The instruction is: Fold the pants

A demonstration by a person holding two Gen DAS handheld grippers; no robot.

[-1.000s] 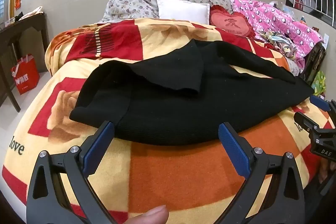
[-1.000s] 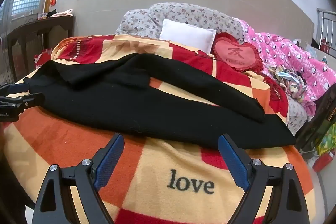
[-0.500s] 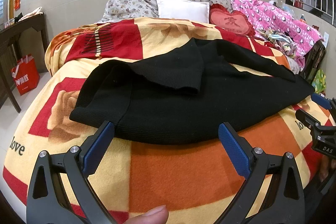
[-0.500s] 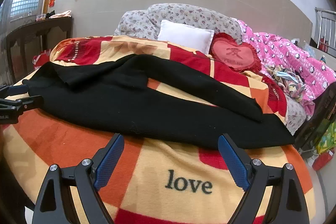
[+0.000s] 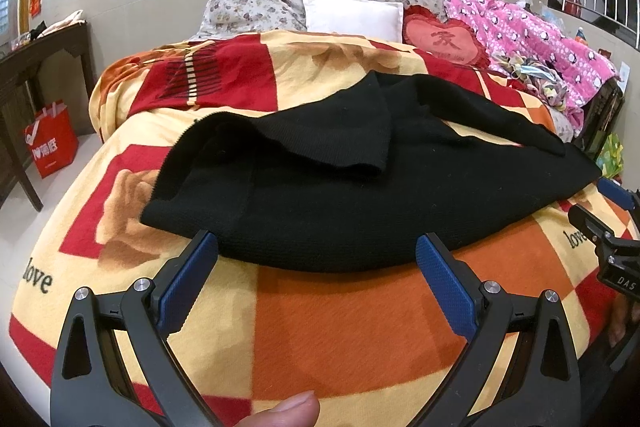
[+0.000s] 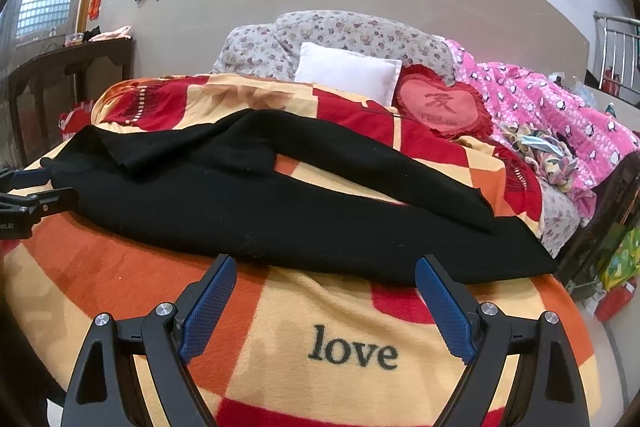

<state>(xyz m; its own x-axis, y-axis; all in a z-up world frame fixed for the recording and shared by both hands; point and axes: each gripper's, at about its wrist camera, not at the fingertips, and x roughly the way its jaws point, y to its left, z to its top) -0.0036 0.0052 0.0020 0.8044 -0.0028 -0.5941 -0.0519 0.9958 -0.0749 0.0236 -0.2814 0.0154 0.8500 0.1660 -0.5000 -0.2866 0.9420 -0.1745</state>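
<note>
Black pants [image 5: 340, 195] lie spread across a red, orange and yellow blanket [image 5: 344, 315] on the bed, with one flap folded over near the waist end. They also show in the right wrist view [image 6: 280, 211], legs stretching to the right. My left gripper [image 5: 316, 247] is open and empty, its blue pads just in front of the pants' near edge. My right gripper [image 6: 324, 267] is open and empty, just short of the near leg edge. The right gripper shows at the left view's right edge [image 5: 608, 219]; the left gripper shows at the right view's left edge [image 6: 28, 195].
A white pillow [image 5: 352, 15], a red heart cushion [image 5: 444, 41] and a pink quilt [image 5: 552, 51] lie at the bed's head and right side. A dark wooden table [image 5: 24, 67] and a red bag [image 5: 52, 139] stand on the floor at the left.
Both grippers have edged slightly closer to the pants' near edge. The pants have not moved and both grippers stay open.
</note>
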